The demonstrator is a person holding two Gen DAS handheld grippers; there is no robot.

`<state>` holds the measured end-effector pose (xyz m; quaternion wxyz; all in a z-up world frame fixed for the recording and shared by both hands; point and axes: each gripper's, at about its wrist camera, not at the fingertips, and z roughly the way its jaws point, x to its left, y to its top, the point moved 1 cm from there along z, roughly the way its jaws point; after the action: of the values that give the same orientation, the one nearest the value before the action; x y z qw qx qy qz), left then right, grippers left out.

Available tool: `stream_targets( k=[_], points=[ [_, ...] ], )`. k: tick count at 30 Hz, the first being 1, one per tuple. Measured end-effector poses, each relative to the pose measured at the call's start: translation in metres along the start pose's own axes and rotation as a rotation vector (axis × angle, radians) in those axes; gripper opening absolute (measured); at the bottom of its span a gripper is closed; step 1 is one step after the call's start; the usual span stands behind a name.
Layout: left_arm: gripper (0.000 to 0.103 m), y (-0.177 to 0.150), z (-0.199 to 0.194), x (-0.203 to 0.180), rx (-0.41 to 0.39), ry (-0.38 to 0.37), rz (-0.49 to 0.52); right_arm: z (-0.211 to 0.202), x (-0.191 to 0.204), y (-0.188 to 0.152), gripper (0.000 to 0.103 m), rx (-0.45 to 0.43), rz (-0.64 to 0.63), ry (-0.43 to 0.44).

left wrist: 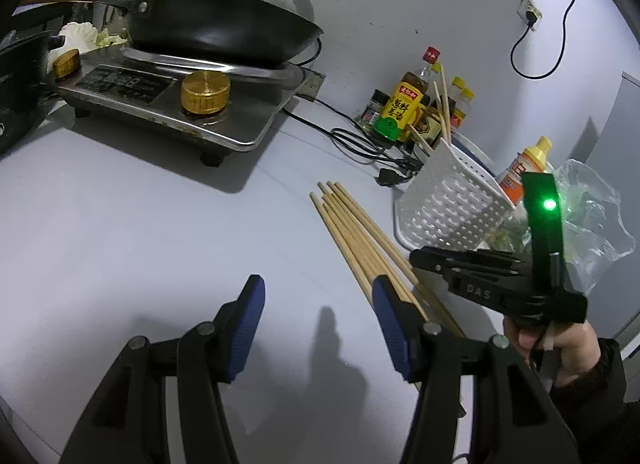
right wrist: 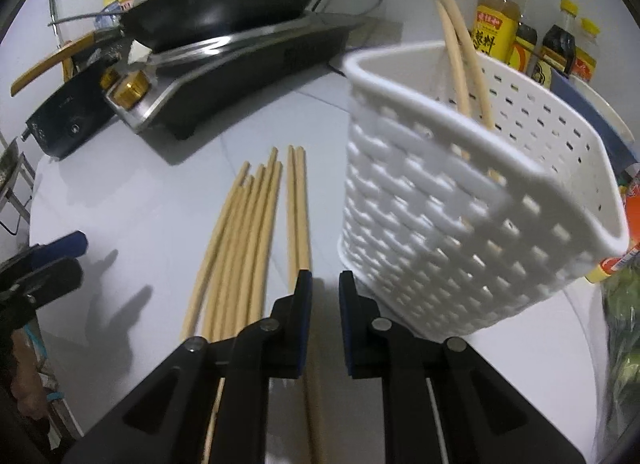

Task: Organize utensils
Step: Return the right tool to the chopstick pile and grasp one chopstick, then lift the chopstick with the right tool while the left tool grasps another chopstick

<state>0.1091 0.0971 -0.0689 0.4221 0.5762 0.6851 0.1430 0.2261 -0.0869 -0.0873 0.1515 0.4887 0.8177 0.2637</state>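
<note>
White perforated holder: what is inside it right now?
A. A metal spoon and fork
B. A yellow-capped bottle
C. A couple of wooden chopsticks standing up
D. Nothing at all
C: two pale wooden chopsticks stand inside the white perforated holder, rising above its rim, while the remaining chopsticks lie loose on the counter beside it.

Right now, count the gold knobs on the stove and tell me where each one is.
2. One knob sits on the stove's front panel toward the right; the other is at the panel's left end. More could be hidden.
</note>
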Motion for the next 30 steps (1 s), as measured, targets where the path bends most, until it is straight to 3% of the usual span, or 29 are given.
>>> stream_targets(
  k=[7, 16, 27, 30],
  points=[
    [0.056, -0.001, -0.002, 0.004, -0.002, 0.011, -0.008, 0.005, 0.001, -0.002, 0.012, 0.006, -0.017, 0.011],
    [0.056, -0.004, -0.008, 0.009, -0.005, 0.017, -0.012, 0.002, 0.011, -0.005, 0.012, 0.021, -0.061, -0.067],
    [0.056, -0.01, -0.002, 0.008, 0.04, 0.031, 0.0, 0.007, 0.006, 0.002, 0.012, 0.011, -0.02, 0.007],
    [0.056, -0.011, 0.002, 0.004, 0.061, 0.043, 0.009, 0.008, 0.009, 0.004, 0.006, 0.009, -0.027, 0.02]
  ],
)
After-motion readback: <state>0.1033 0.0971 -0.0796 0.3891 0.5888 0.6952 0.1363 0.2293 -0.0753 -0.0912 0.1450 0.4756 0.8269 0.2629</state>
